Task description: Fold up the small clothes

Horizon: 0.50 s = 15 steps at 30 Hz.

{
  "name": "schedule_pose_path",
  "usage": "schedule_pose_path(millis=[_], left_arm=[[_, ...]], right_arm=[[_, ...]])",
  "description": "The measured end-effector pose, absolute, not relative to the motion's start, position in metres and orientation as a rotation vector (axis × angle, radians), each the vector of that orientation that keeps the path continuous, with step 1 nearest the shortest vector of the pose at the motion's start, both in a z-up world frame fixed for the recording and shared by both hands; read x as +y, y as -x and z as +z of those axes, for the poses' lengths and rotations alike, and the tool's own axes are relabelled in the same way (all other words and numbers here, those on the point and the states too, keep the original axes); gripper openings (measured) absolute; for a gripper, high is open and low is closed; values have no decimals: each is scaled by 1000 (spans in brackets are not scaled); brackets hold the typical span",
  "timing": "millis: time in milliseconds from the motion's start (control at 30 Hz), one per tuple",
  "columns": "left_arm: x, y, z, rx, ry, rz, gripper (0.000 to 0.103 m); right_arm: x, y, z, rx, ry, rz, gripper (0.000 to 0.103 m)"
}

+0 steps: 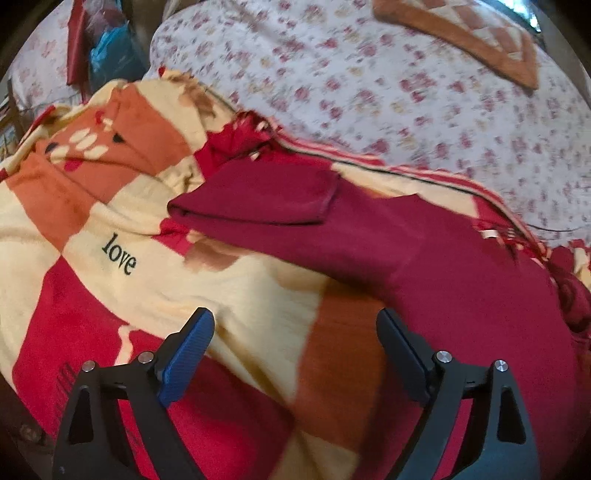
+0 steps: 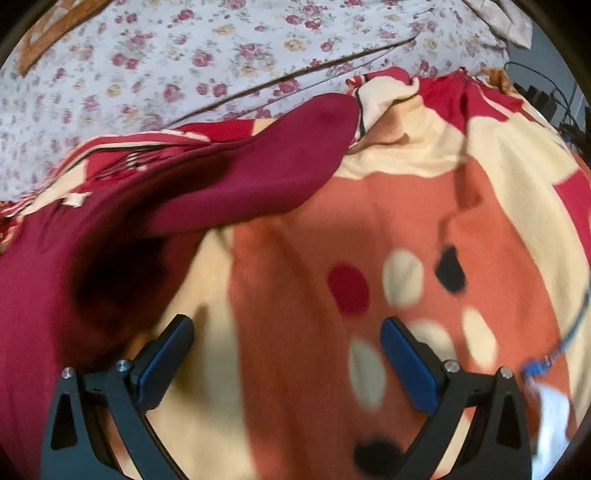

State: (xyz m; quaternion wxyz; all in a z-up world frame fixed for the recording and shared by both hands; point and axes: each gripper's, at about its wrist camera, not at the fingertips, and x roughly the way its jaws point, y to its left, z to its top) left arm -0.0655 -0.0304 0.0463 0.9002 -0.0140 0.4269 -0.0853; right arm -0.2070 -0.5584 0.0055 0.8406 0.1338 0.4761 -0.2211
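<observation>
- The maroon garment [image 1: 424, 240] lies spread on a patterned fleece blanket [image 1: 240, 291]; in the left wrist view its long axis runs from the near right edge diagonally up towards the far left; a folded-over sleeve or flap [image 1: 258, 199] lies on its far end, with the folded edge pointing left and a stitched hem on the flap's right side.
- In the right wrist view the same garment [image 2: 258, 173] fills the left side; one rounded end reaches up and right towards the far edge of the blanket [image 2: 369, 221], and a dark shadow sits on its near part.
- The blanket shows red, cream and orange blocks; the word "love" [image 1: 119, 254] is printed in black on a cream patch, left of the garment; cream paw-print spots sit on an orange block further left and far; no label on the garment can be read.
- The left gripper [image 1: 295, 332] hangs with its jaws wide apart and nothing between them, above bare blanket just near and left of the garment.
- The right gripper [image 2: 288, 339] is likewise spread wide and empty, over an orange patch with cream, red and black spots; the garment lies just left of its left finger.
- Beyond the blanket lies a floral bedsheet [image 1: 369, 74]; an orange patchwork cushion [image 1: 480, 33] rests on it at the far right.
</observation>
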Motion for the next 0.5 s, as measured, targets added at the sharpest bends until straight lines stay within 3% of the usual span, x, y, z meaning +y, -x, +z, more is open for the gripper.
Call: schedule_pose_path(millis=[233, 500], left_arm=[[-55, 97, 59, 875, 2, -251, 73], [-82, 125, 80, 844, -38, -319, 73]], right_arm=[[-516, 267, 58, 1060, -278, -419, 103], [-448, 318, 130, 998, -231, -174, 103]])
